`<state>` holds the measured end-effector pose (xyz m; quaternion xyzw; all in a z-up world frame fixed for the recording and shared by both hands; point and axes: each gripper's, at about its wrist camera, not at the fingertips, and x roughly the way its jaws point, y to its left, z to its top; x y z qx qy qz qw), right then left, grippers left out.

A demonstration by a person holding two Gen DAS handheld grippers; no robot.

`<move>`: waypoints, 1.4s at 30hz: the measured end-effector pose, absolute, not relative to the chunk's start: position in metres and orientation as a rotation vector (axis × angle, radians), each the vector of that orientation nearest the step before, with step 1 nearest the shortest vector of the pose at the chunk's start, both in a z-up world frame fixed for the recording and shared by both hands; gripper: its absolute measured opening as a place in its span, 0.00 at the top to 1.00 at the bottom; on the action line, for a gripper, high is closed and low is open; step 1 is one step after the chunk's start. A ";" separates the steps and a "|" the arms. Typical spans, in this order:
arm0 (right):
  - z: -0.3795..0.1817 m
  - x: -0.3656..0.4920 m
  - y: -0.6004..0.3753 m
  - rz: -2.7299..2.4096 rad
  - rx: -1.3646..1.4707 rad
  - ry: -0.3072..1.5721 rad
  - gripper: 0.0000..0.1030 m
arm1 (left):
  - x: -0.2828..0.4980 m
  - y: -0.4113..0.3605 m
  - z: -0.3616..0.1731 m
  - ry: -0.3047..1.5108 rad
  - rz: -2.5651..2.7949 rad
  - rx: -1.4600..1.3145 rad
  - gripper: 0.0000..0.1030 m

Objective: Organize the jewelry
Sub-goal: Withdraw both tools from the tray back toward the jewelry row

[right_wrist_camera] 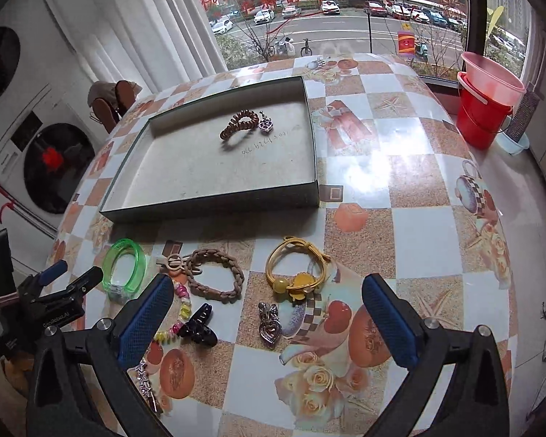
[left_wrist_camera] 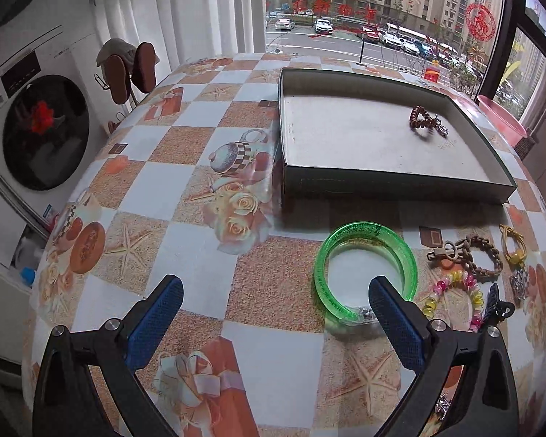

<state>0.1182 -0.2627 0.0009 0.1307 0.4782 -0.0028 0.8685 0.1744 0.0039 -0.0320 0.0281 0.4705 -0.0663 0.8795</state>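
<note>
A shallow grey box [left_wrist_camera: 393, 178] [right_wrist_camera: 214, 202] holds a brown spiral hair tie [left_wrist_camera: 420, 118] [right_wrist_camera: 238, 123] and a heart pendant [right_wrist_camera: 265, 123]. On the table in front of it lie a green bangle [left_wrist_camera: 367, 233] [right_wrist_camera: 140, 258], a braided brown bracelet [right_wrist_camera: 214, 273], a yellow hair tie [right_wrist_camera: 296, 266], a beaded bracelet [left_wrist_camera: 455, 280], a black claw clip [right_wrist_camera: 200, 326] and a silver heart charm [right_wrist_camera: 269, 324]. My left gripper [left_wrist_camera: 276, 291] is open and empty, its right finger over the bangle. My right gripper [right_wrist_camera: 267, 295] is open above the yellow tie and charm.
A beige hair clip [right_wrist_camera: 174, 262] lies beside the braided bracelet, a sparkly clip [right_wrist_camera: 145, 382] near the table's front edge. Red and pink buckets [right_wrist_camera: 484, 105] stand off the table's right. A washing machine [left_wrist_camera: 43, 134] stands on the left.
</note>
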 end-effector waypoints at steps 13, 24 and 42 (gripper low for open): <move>-0.037 0.090 -0.256 -0.085 0.198 1.082 0.00 | 0.183 -0.005 -0.036 0.995 -0.151 0.045 0.02; -0.046 0.107 -0.231 -0.102 0.076 1.072 0.44 | 0.188 -0.025 -0.047 1.026 -0.196 0.107 0.35; -0.014 0.096 -0.248 -0.008 0.243 1.010 0.81 | 0.171 -0.026 -0.002 0.938 -0.316 0.083 0.80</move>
